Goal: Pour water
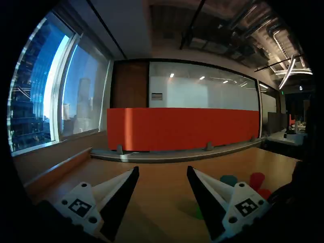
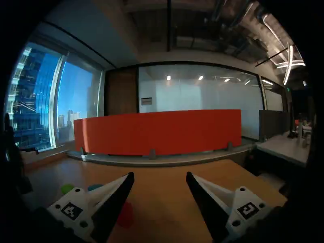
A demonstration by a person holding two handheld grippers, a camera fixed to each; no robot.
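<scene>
Wooden tabletop (image 1: 162,190) fronting an orange partition (image 1: 182,127) carries small coloured cups (image 1: 229,179) between the open, empty left gripper (image 1: 162,169) and right gripper (image 2: 160,175); the step appears to be the approach, next likely requiring a cup grasp.

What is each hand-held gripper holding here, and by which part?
Nothing. The left hand-held gripper and the right hand-held gripper both have their fingers spread open, with only the bare wooden table showing between them.

red cups (image 1: 257,178) 2; teal cup (image 1: 229,179) 1; green cup (image 1: 198,212) 1; orange partition (image 1: 182,127) 1
</scene>
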